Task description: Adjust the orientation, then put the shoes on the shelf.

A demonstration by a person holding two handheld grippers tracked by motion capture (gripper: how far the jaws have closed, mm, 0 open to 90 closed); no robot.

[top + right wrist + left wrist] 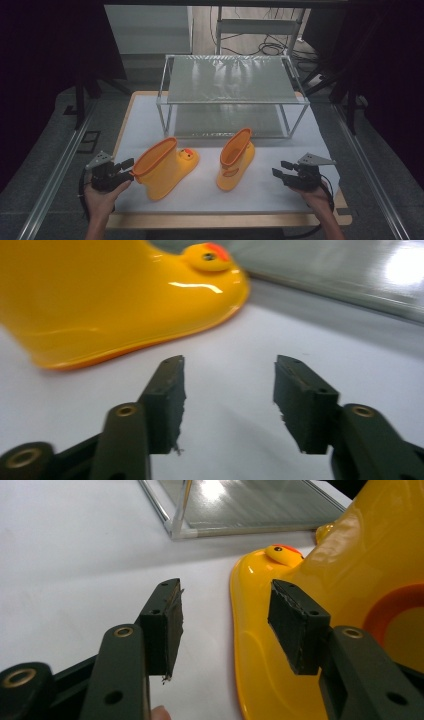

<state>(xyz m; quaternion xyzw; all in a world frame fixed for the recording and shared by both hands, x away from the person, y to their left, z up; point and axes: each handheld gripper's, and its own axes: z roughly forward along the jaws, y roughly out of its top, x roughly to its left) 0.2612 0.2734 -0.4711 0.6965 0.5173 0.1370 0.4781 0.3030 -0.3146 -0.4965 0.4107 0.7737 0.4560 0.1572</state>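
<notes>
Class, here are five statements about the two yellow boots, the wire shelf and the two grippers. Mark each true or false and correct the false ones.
1. Both boots stand on the white table top. True.
2. The right gripper is clamped on a boot. False: its jaws stand open with nothing between them, apart from the right boot.
3. The shelf rack holds one boot. False: both shelves are bare.
4. The left gripper is close beside the left boot, jaws open. True.
5. The left boot has a duck face on its toe. True.
</notes>
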